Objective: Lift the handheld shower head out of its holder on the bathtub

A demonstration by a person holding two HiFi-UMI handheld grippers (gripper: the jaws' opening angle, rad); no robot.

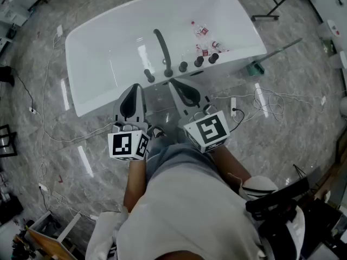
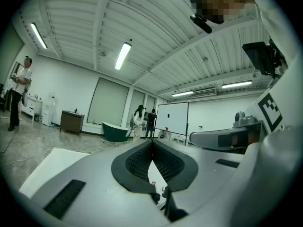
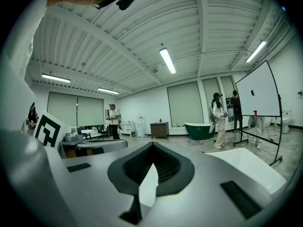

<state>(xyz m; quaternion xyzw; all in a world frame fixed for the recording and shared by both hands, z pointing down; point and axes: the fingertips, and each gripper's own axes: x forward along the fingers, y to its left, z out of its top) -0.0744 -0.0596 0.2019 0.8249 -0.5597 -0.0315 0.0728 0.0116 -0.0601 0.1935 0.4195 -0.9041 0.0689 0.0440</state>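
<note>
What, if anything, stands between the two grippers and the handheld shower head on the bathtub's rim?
Nothing visible. The left gripper and right gripper hang shut just short of the near rim of the bathtub; the handheld shower head rises beyond it, knobs off to its side.

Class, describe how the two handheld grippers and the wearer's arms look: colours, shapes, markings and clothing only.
Both the left gripper and right gripper have smooth pale grey shells tapering to a point, lined with black ribbed pads. Each carries a white cube printed with black square markers. The person wears a light grey top whose sleeves stop short of the wrists.
</note>
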